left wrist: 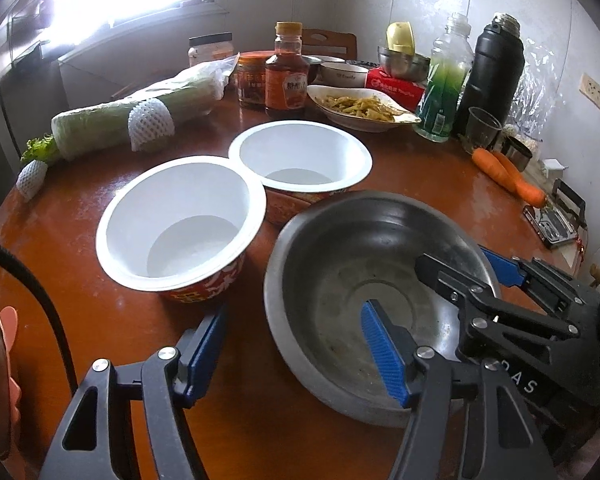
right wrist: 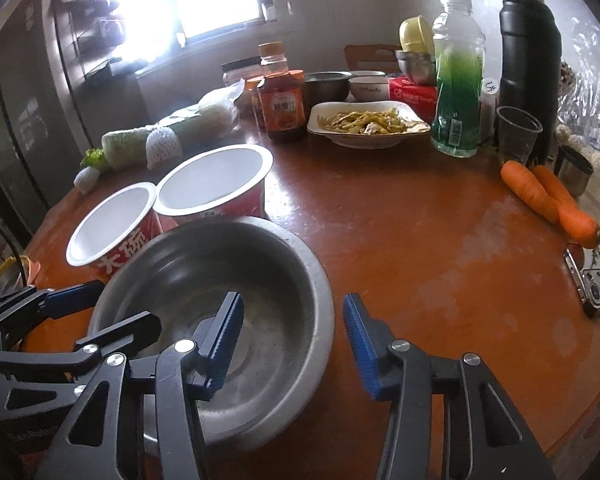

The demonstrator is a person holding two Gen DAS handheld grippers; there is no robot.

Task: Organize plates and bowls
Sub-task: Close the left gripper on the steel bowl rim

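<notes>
Both tools straddle opposite rims of the steel bowl (left wrist: 360, 272), unclamped.

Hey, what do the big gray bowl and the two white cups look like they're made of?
Gray bowl: likely stainless steel or aluminium, dull brushed sheen, scuffed base. Two cups: probably disposable paper or foam, matte white inside, printed red outside.

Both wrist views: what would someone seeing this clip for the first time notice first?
The dented steel bowl near the table's front edge dominates, with both grippers straddling its rim: the left gripper over its near-left side, the right gripper over its right side, neither pressing on it. Just behind it stand two empty white-lined paper bowls, rims touching. Farther back, a plate of yellow food sits among bottles, and two carrots lie to the right.
</notes>
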